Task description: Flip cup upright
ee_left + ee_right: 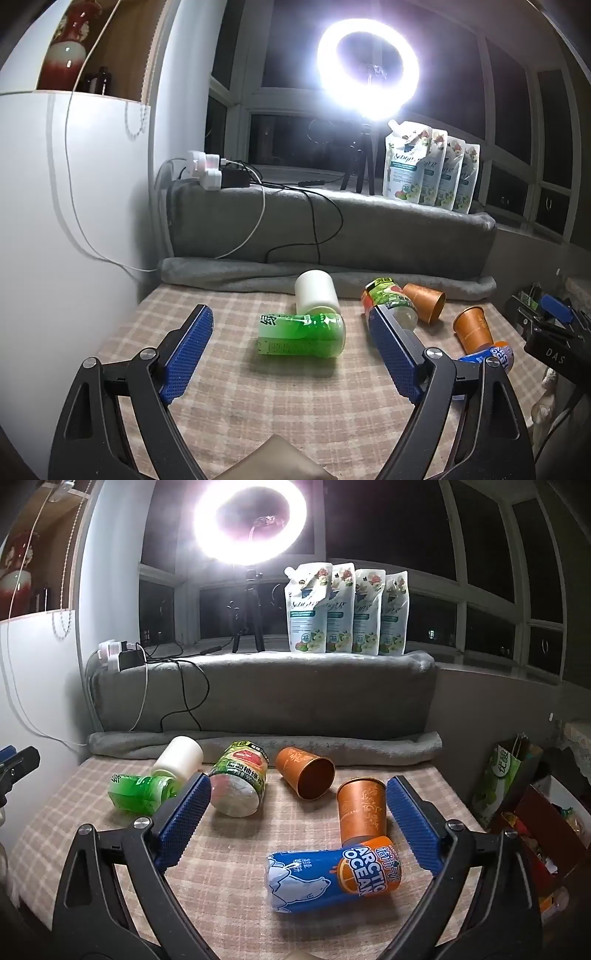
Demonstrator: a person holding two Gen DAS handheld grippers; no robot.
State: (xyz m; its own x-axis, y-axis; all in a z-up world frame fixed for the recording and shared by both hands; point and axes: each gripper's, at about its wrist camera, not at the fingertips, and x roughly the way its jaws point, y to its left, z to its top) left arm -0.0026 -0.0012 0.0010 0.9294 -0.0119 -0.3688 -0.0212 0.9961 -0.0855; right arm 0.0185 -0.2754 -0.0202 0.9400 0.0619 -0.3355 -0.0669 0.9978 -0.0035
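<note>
1. 6 cups lie on a checked cloth covering the table; none stands mouth-up.
2. The blue Arctic Ocean cup lies on its side nearest the right gripper, long axis running left-right, its orange end to the right.
3. An orange cup stands upside down just behind it, touching or nearly touching the blue cup.
4. A second orange cup lies on its side farther back, mouth pointing toward the near right.
5. The green-labelled cup lies tilted with its base end facing near.
6. A translucent green cup lies on its side, long axis left-right, in front of the left gripper; a white cup lies just behind, touching it.
7. Both grippers hover with jaws spread wide, grasping nothing.
8. Behind the table: a grey blanket over a ledge, a ring light, 4 refill pouches, a power strip, dark windows.
</note>
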